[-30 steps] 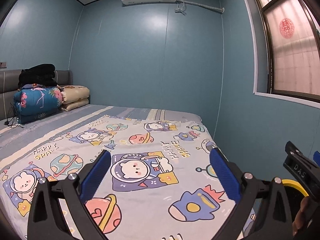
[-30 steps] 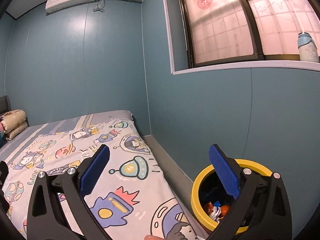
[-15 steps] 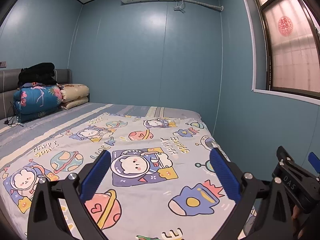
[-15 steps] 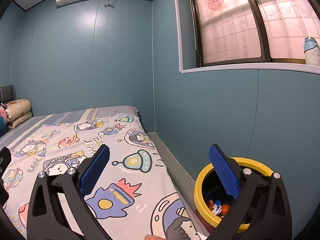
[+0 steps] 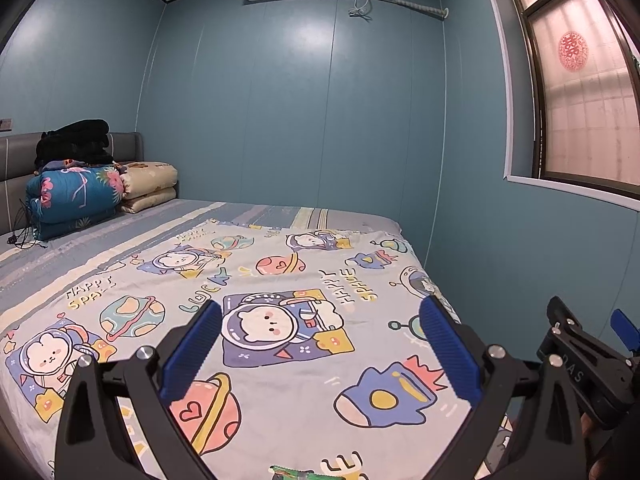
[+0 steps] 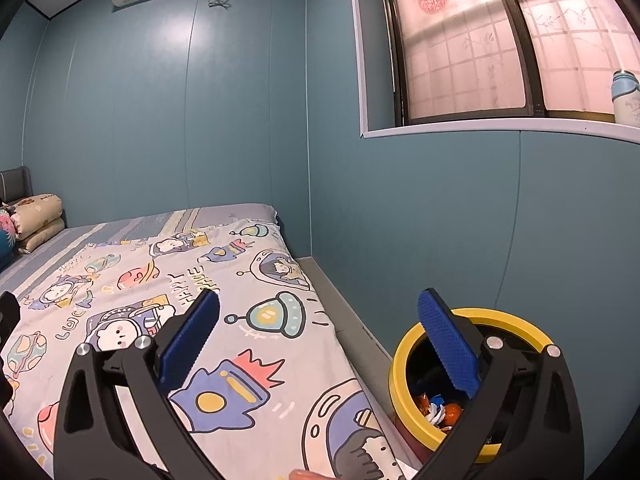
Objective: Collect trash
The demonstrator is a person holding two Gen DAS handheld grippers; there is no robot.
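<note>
A yellow-rimmed trash bin (image 6: 404,376) stands on the floor between the bed and the blue wall, with colourful wrappers (image 6: 438,410) inside. My right gripper (image 6: 320,344) hangs open above the bed's right edge, its right finger over the bin's rim, nothing between its pads. My left gripper (image 5: 320,354) is open too, held over the cartoon space bedsheet (image 5: 280,280). A green wrapper (image 5: 292,473) peeks in at the bottom edge of the left wrist view, lying on the sheet below the gripper. The right gripper's black body (image 5: 584,364) shows at the left wrist view's right side.
Folded quilts and black clothes (image 5: 80,184) are stacked by the grey headboard at far left. A cable (image 5: 22,236) lies beside them. The blue wall with a window runs close along the bed's right side; a bottle (image 6: 626,98) stands on the sill.
Both grippers have pulled back and tilted slightly; the view has shifted so the green wrapper now appears at the bottom of the left wrist view. Both stay open.
</note>
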